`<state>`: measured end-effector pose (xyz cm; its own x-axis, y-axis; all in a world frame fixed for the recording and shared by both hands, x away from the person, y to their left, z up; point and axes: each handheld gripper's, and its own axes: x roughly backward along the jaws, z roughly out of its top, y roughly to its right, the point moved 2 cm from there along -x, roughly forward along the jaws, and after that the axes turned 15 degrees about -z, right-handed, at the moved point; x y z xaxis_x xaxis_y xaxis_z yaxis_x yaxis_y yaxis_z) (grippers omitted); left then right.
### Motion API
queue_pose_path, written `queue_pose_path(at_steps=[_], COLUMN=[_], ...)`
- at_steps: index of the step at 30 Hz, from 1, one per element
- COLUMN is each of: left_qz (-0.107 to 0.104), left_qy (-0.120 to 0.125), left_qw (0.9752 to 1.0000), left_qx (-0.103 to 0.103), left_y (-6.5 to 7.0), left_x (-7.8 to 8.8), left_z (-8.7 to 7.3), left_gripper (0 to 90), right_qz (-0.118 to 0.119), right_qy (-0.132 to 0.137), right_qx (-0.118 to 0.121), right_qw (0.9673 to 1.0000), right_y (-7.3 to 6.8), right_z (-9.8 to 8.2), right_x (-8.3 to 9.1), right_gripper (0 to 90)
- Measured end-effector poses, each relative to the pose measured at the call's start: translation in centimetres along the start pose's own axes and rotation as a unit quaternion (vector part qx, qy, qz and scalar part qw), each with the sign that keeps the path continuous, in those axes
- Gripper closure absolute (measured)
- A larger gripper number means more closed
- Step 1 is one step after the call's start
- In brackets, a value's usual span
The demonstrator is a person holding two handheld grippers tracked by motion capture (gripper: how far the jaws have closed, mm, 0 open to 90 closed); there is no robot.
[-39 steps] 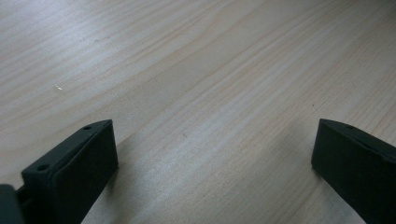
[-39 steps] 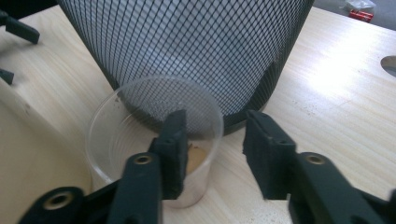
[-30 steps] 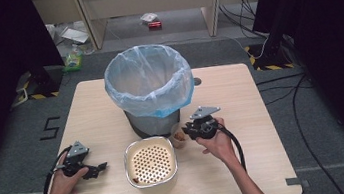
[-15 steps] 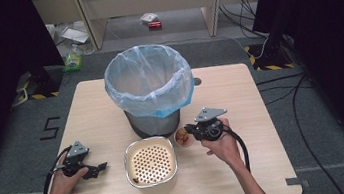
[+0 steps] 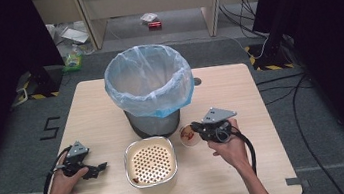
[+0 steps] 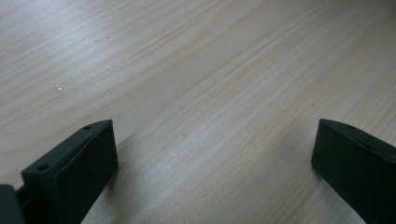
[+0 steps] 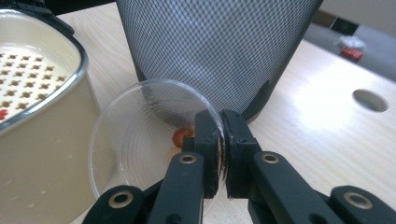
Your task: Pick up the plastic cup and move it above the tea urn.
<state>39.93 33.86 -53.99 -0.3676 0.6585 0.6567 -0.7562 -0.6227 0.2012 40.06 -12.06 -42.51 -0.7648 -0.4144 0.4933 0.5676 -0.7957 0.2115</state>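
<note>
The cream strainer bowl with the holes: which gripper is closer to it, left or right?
Right. The right gripper, shut on a clear plastic cup, sits just beside the strainer bowl. The left gripper rests farther off on the table.

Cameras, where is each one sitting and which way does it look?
High view: above the table, looking forward and down at the bin, strainer bowl and both forearms.
Left claw view: on the left claw, facing bare wood between wide jaws.
Right claw view: on the right claw, facing the bin, jaws shut on a clear cup.
The high view and right claw view share cup, bowl and bin.
</note>
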Motion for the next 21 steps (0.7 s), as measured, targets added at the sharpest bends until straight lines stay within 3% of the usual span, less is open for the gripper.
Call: queue_pose_path(at_steps=[9, 21], left_qz=[0.001, 0.002], left_qy=[0.001, 0.001], left_qw=[1.0, 1.0], left_qx=[0.0, 0.001], left_y=[0.0, -0.1], left_x=[0.0, 0.0], left_z=[0.0, 0.0], left_gripper=[0.0, 0.0], right_qz=[-0.002, 0.018], right_qy=[0.039, 0.057], right_qx=[0.015, 0.031], right_qw=[0.9991, 0.9978], right_y=[-0.4, -1.7], right_z=[1.3, 2.5], right_x=[2.6, 3.6], right_gripper=[86.2, 86.1])
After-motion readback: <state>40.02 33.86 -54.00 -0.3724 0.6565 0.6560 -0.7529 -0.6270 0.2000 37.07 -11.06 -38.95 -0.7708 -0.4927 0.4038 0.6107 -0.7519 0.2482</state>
